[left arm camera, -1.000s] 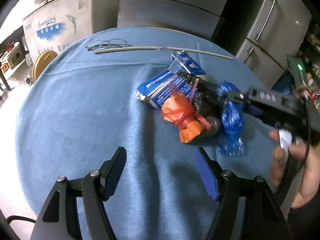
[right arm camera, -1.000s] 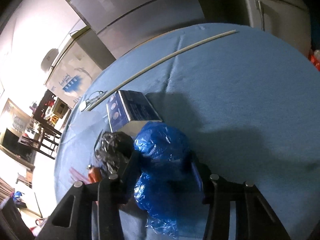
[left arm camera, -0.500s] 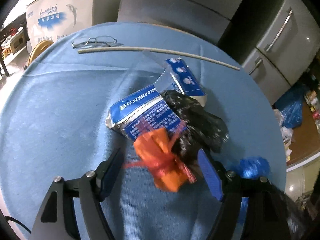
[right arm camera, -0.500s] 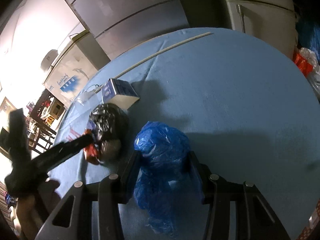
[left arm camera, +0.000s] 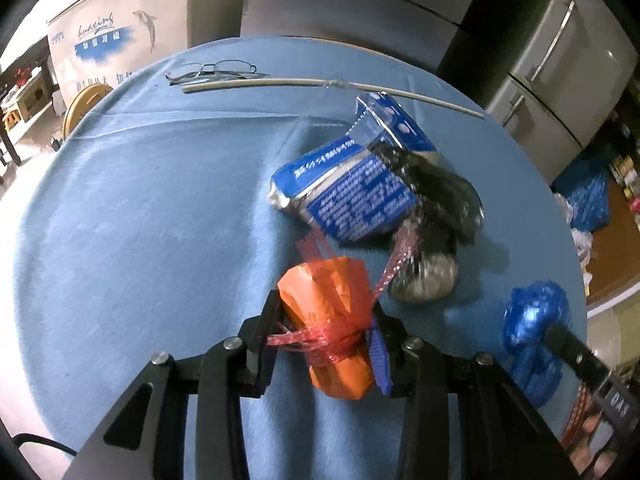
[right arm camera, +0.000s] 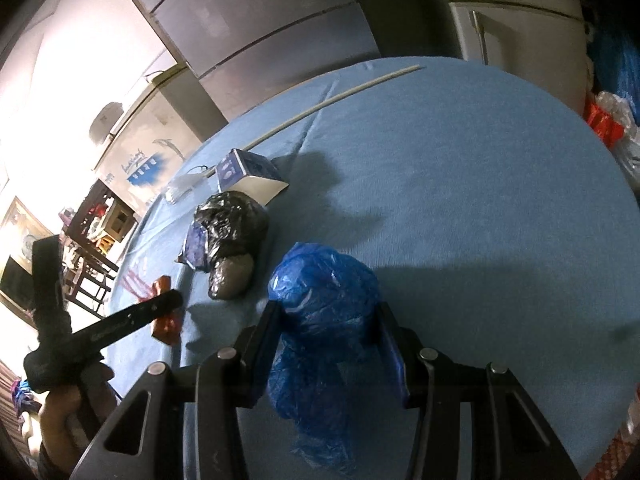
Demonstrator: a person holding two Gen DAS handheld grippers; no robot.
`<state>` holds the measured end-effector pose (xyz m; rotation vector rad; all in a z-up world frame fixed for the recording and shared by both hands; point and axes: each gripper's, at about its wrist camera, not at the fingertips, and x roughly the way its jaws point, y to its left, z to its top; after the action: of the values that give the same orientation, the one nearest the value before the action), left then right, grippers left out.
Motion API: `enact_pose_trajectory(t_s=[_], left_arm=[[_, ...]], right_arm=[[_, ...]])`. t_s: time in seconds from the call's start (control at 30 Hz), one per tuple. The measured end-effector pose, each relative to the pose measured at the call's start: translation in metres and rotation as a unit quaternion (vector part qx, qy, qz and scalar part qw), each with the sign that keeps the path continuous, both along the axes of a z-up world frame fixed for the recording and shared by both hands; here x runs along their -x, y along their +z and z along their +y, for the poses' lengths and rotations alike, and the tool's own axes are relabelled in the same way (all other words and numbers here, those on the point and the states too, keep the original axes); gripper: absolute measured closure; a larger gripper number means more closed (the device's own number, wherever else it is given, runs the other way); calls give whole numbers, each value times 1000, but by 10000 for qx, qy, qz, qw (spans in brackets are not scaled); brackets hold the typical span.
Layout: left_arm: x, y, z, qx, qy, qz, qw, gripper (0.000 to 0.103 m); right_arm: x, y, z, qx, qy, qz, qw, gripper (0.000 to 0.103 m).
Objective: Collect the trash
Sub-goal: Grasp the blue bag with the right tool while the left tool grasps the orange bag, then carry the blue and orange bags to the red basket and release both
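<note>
Pinching the orange bag [left arm camera: 332,320] in my left hand-held gripper [left arm camera: 324,344] and the blue bag [right arm camera: 324,312] in my right hand-held gripper [right arm camera: 326,340], both just above the tabletop [left arm camera: 140,220]; next, I judge, carry them to a bin.

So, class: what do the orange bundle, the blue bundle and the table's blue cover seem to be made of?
Orange bundle: thin glossy plastic film, crinkled and tied.
Blue bundle: thin, shiny, translucent plastic, creased with highlights.
Table cover: probably matte woven cloth; soft folds, no glare.

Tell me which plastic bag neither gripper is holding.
The black bag, lying against the blue cartons. The orange bag sits in the left gripper, the blue bag in the right gripper.
</note>
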<state>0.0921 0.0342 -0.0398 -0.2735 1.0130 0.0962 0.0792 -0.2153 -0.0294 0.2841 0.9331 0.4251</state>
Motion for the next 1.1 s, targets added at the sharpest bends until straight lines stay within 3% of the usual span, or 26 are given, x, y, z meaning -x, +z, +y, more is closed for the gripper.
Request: enact_pose_trajectory(t_s=[0.33,1.1], left_arm=[[37,9,-27,-165,-470,-10,9988,63],[51,9,-81,-461,-975,21,9942,62]], right_arm=[[25,-4,-11,-64,-115,92,9999,53],[70,-5,-70,-390,-652,73,9971,53]])
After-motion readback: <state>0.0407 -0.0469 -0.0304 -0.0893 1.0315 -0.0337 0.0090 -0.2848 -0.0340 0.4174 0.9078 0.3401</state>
